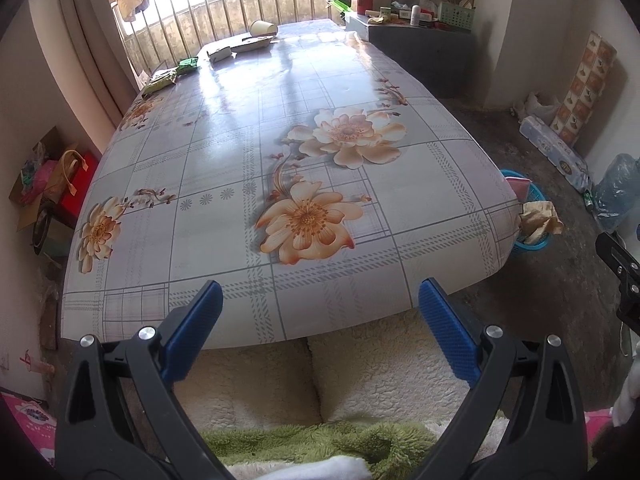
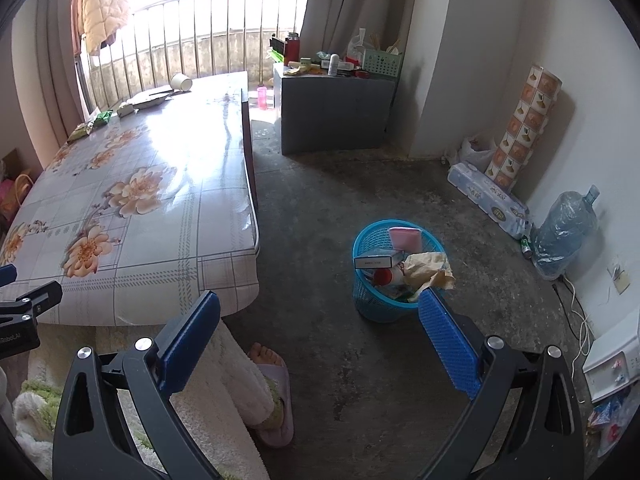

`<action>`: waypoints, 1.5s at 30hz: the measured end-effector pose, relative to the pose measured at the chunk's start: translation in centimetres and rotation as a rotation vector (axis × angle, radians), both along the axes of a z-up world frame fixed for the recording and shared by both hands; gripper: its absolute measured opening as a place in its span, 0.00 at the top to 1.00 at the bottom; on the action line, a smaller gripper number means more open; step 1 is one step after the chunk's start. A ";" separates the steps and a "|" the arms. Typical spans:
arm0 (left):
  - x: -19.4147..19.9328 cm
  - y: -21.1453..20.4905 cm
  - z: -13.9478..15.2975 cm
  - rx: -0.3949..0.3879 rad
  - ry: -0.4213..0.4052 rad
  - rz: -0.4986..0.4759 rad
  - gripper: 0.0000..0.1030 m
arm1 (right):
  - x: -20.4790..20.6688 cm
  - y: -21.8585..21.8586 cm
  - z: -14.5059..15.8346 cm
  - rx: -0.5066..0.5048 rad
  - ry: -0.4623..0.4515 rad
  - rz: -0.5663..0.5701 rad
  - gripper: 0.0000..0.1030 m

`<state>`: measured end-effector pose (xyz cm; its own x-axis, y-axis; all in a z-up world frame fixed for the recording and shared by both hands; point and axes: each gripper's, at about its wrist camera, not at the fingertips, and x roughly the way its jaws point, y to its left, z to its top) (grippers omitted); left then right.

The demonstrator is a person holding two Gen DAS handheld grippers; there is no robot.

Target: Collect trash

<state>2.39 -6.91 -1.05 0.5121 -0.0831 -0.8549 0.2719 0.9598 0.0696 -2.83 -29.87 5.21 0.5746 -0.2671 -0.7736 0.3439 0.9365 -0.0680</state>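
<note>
A blue mesh trash basket (image 2: 370, 304) stands on the floor right of the table, holding a box, crumpled brown paper (image 2: 428, 270) and other trash; it also shows in the left wrist view (image 1: 534, 243). Trash lies at the table's far left: a tipped paper cup (image 1: 263, 28), a flat tray (image 1: 253, 43), a small box (image 1: 219, 53), a green packet (image 1: 188, 65) and a yellow-green wrapper (image 1: 161, 81). My left gripper (image 1: 320, 300) is open and empty over the table's near edge. My right gripper (image 2: 318, 310) is open and empty, above the floor near the basket.
The table (image 1: 248, 152) has a glossy floral cover. A grey cabinet (image 2: 336, 112) with clutter stands at the back. A patterned roll (image 2: 524, 124), tissue pack (image 2: 490, 200) and water jug (image 2: 564, 232) line the right wall. A person's legs and slippered foot (image 2: 272, 364) are below.
</note>
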 end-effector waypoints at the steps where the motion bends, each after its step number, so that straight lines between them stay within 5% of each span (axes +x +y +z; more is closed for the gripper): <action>1: 0.0 -0.1 0.0 -0.002 0.000 -0.002 0.08 | 0.0 0.0 0.0 -0.001 0.000 0.001 0.06; 45: 0.2 -0.5 -0.1 -0.028 0.029 0.005 0.08 | 0.0 0.1 -0.2 -0.003 0.004 0.014 0.06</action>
<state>2.57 -7.46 -1.17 0.4875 -0.1047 -0.8668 0.2688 0.9626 0.0349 -2.83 -29.77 5.04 0.5756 -0.2614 -0.7748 0.3302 0.9411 -0.0721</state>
